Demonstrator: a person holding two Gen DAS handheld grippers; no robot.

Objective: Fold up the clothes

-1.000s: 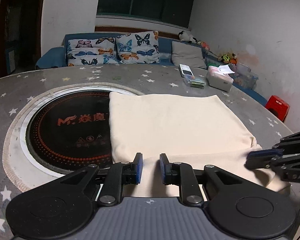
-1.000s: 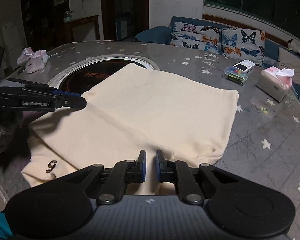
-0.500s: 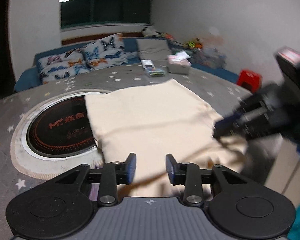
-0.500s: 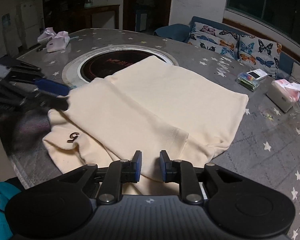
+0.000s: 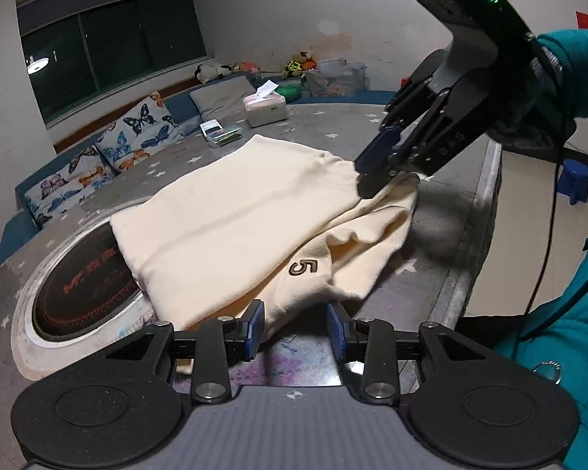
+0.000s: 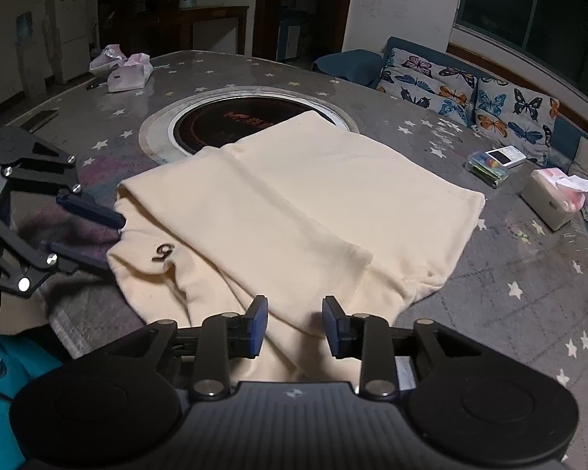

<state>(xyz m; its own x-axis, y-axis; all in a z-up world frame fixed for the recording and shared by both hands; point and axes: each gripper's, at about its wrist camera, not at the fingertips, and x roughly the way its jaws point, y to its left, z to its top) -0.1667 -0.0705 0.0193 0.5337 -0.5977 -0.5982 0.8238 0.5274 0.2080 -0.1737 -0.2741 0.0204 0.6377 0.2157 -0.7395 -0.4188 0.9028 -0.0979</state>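
Observation:
A cream garment (image 5: 247,211) with an embroidered "5" (image 5: 302,267) lies folded on the grey star-patterned table (image 5: 447,243). It also shows in the right wrist view (image 6: 313,203). My left gripper (image 5: 295,329) is open, its jaws on either side of the garment's near corner. From the right wrist view the left gripper (image 6: 98,235) sits at the garment's left edge. My right gripper (image 6: 294,327) is open over the garment's near edge. From the left wrist view the right gripper (image 5: 376,172) sits above the far corner.
A round black cooktop (image 6: 239,121) is set in the table, partly under the garment. A tissue box (image 6: 552,199), a small plastic box (image 6: 490,168) and pink bags (image 6: 125,70) sit on the table. A sofa with butterfly cushions (image 6: 470,94) stands behind.
Both grippers opened and pulled back from the garment's edge. The cameras swung toward each other, and the garment's near part lies looser with the "5" showing.

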